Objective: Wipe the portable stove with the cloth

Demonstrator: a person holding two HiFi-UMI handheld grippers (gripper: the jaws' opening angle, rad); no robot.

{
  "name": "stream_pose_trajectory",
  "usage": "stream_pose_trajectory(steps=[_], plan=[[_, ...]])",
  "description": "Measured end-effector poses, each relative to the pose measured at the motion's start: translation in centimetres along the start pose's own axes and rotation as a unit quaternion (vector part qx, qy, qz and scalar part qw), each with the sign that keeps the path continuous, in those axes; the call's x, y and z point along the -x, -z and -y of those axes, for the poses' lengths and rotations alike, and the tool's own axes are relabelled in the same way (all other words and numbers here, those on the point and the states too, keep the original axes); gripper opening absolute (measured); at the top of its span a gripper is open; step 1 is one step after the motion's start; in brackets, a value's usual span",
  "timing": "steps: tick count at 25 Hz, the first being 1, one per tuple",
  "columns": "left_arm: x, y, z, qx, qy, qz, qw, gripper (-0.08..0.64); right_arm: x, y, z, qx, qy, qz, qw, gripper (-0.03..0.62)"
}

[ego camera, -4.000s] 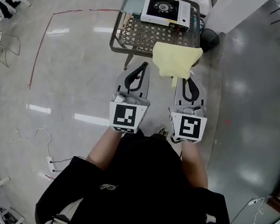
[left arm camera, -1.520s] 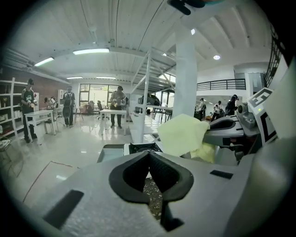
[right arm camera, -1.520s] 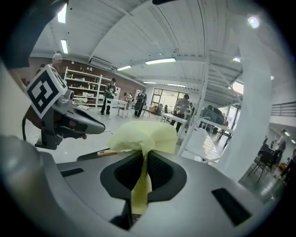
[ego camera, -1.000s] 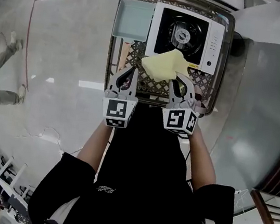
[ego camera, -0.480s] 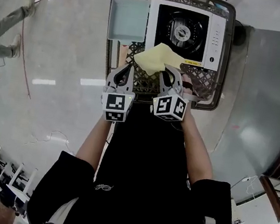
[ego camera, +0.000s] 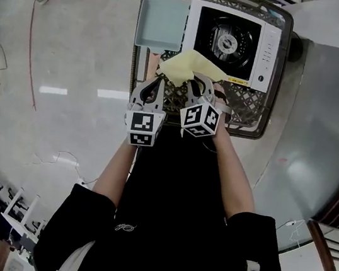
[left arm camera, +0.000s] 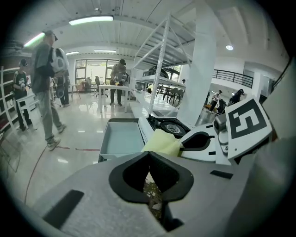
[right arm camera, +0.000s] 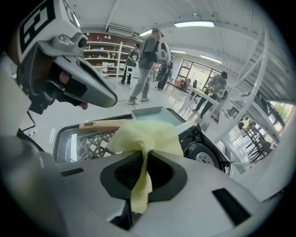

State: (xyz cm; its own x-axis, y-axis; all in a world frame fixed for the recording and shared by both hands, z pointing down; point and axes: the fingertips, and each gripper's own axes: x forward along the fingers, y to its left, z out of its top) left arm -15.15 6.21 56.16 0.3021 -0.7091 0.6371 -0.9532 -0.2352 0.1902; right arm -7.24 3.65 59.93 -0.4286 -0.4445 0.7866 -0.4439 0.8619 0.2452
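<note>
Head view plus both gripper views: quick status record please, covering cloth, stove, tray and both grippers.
stove: white, on lattice table
tray: pale blue, left of stove
cloth: yellow, pinched in right gripper, by stove's near-left corner; contact unclear
left gripper: shut, empty
right gripper: shut on cloth

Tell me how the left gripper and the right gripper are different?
The right gripper is shut on the yellow cloth; the left gripper is shut on nothing. The right gripper's marker cube looks tilted; the left gripper's sits square. Both are grey and point toward the stove.
</note>
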Motion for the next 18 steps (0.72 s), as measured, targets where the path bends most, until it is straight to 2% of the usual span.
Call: stream_pose_trajectory(steps=[7,18], plan=[[0.1,0.5,-0.5,0.01,-0.022,-0.003,0.9997,0.017,-1.6,0.2,-0.1,-0.016,-0.015,0.001,1.0,0.017],[-1.2,0.3,0.6,0.013,-0.016,-0.011,0.9997,0.017,-1.3,0.8,0.3,-0.023,-0.018,0.005,1.0,0.018]])
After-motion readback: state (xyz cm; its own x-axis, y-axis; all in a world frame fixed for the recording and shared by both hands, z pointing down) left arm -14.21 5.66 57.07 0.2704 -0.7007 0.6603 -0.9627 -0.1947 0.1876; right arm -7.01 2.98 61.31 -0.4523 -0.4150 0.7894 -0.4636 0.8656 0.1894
